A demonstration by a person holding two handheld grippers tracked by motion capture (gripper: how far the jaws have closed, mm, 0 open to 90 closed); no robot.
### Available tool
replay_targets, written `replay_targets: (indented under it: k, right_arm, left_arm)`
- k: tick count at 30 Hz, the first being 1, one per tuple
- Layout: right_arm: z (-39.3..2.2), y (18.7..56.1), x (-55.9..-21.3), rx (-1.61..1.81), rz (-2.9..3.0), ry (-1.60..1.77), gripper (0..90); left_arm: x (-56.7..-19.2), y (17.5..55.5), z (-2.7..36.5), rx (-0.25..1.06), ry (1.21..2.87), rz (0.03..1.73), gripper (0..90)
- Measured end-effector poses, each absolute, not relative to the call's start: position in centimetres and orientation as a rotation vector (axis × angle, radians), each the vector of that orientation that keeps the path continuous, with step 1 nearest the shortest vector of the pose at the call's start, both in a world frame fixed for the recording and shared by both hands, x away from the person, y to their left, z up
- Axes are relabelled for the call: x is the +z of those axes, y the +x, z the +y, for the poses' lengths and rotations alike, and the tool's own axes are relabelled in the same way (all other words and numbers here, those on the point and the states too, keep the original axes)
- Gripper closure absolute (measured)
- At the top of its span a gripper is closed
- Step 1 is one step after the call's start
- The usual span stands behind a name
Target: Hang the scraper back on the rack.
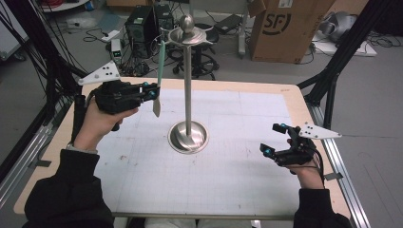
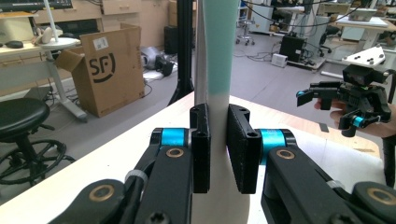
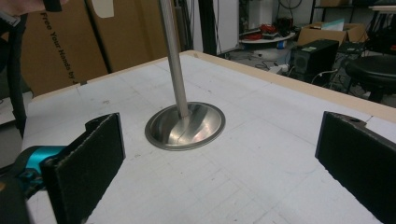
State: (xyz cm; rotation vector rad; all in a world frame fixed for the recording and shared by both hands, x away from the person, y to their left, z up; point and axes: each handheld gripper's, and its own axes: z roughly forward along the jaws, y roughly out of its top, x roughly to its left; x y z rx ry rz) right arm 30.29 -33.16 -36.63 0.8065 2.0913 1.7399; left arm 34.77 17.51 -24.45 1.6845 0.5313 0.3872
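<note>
Behind the white gridded table (image 1: 228,180) stands a cardboard box. My left claw (image 2: 218,154) holds a long green-and-white flat utensil (image 1: 160,76) upright, left of the tall steel stand (image 1: 188,95). Next I must hang it on the stand's top ring. My right claw (image 3: 219,158) waits wide and empty; its view shows the base closely.

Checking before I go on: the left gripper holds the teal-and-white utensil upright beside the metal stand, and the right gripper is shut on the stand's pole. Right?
Not quite. The right gripper is not on the pole: the right gripper view shows its jaws wide open, with the metal stand well beyond them. The left gripper does hold the utensil upright beside the stand.
</note>
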Motion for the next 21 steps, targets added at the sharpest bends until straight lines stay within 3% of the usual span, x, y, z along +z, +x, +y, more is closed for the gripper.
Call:
replay_targets:
  k: [4, 5, 9, 14, 21]
  right_arm:
    - [-33.1, 30.3, -36.6, 1.739, 2.091, 0.808, 0.4]
    - [-33.1, 30.3, -36.6, 1.739, 2.091, 0.804, 0.4]
    - [-33.1, 30.3, -36.6, 1.74, 2.094, 0.805, 0.4]
    - [-33.1, 30.3, -36.6, 1.742, 2.092, 0.8, 0.4]
    - [-33.0, 30.5, -36.4, 1.754, 2.086, 0.791, 0.4]
  left_arm:
    - [-24.6, 34.8, 17.0, 0.389, 1.683, 0.543, 79.0]
    - [-24.7, 34.7, 16.8, 0.407, 1.687, 0.541, 72.1]
    - [-25.4, 34.6, 16.2, 0.428, 1.696, 0.525, 62.8]
    - [-26.7, 34.2, 15.7, 0.432, 1.689, 0.498, 58.1]
    - [-29.4, 33.3, 15.4, 0.457, 1.699, 0.482, 32.8]
